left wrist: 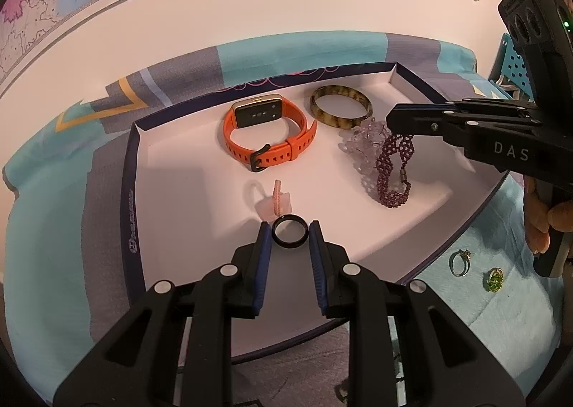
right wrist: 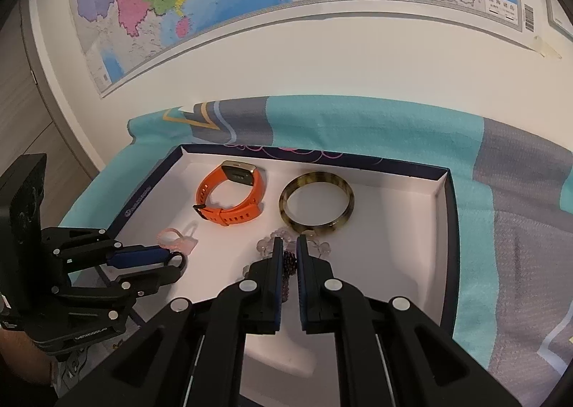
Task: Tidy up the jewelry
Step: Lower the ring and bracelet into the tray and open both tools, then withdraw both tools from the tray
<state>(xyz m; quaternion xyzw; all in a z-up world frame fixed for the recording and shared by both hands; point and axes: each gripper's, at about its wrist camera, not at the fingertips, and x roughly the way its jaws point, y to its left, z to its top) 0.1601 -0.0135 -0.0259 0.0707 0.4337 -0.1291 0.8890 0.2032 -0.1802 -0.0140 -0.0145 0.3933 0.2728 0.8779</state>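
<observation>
my left gripper has its blue pads closed on a black ring, holding it just over the near part of the white tray. my right gripper is pinched on the dark purple beaded bracelet, over the tray's right side and touching the pale crystal bracelet.

already in the tray, as far as i can see: the orange watch at about 12 o'clock from the ring, the mottled bangle at 1 o'clock, and a small pink piece just beyond my left gripper; what the pink piece is i can't tell.

still outside, on the teal cloth at 4 o'clock from the ring, lie a silver ring and a green-stone ring, near each other.

my read: well past halfway. both held pieces still need setting down, then those two rings need fetching.
</observation>
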